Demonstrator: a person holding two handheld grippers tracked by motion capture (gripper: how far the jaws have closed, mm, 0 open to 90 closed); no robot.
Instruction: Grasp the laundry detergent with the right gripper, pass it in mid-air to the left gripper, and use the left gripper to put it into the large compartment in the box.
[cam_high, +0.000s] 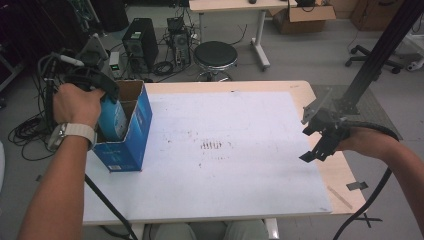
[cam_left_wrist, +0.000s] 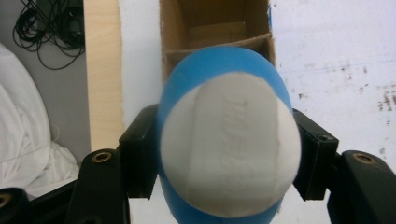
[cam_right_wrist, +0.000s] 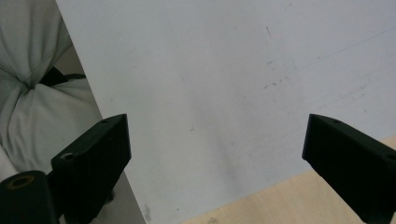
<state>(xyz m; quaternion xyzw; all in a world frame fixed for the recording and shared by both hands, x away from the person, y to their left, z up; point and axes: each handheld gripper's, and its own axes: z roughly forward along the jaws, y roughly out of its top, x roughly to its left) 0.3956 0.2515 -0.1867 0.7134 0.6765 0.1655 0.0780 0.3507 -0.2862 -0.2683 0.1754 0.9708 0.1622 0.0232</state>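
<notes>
Now the blue bottle (cam_left_wrist: 227, 154) sits clamped between your left gripper's (cam_left_wrist: 227, 161) black jaws, its white-labelled face turned toward that gripper's camera and its far end already at the mouth of the open blue carton (cam_high: 131, 131). From the high view, the bottle (cam_high: 113, 119) stands partly inside the carton, which rests on the left edge of the white table mat (cam_high: 235, 160). You look to be in the middle of lowering the bottle into the box. It is smooth, rounded and oval in section, blue with a pale embossed panel, so it may twist in the grip.

Next you would want to keep it lined up with the front compartment, clear of the cardboard divider (cam_left_wrist: 219, 44), sink it fully, and only then let go.

Your right gripper (cam_high: 320, 137) hangs idle over the mat's right side, jaws spread wide with nothing between them.
</notes>
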